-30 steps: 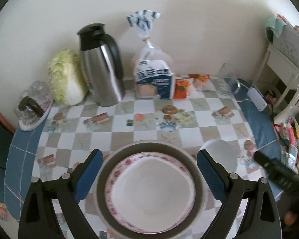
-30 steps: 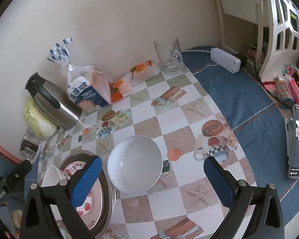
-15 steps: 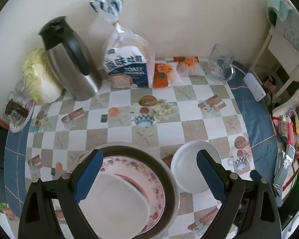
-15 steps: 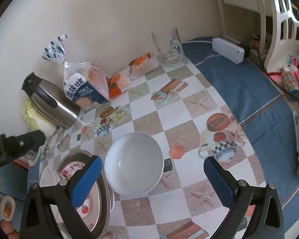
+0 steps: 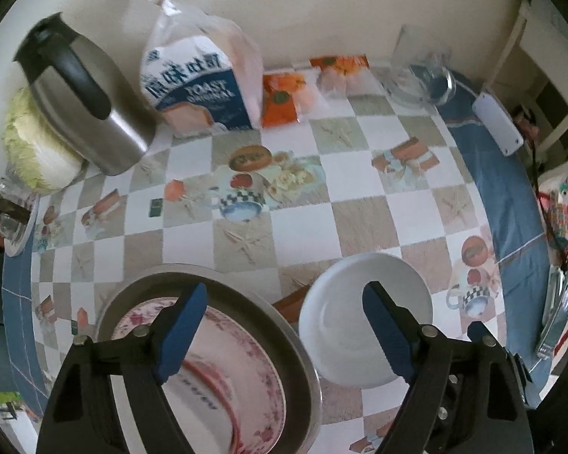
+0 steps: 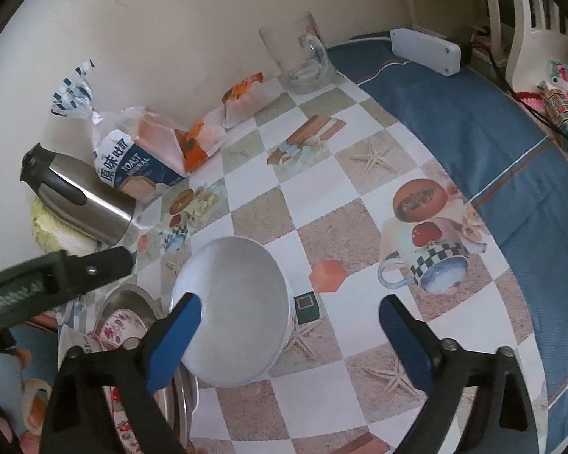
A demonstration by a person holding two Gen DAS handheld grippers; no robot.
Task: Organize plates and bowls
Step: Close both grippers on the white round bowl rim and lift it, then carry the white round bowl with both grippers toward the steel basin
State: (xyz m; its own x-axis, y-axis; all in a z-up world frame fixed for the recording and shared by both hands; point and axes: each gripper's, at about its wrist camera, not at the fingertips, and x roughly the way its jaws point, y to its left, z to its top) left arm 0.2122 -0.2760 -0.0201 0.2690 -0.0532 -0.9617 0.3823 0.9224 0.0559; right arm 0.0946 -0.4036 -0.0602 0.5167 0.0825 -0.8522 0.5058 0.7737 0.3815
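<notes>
White bowl (image 5: 363, 317) was left unstacked at 3 o'clock of nested plates (image 5: 223, 370); both hand-held grippers (image 5: 284, 333) (image 6: 289, 340) were narrowing, apart, empty.

The one label I can read clearly is on the bread bag (image 5: 198, 79) at the back of the table: "TOAST ORIGINAL" in white on its blue panel, below a row of larger white Chinese characters. My right camera shows the same wording. White lettering runs along the black gripper body (image 6: 22, 295) at left, too blurred to read.
</notes>
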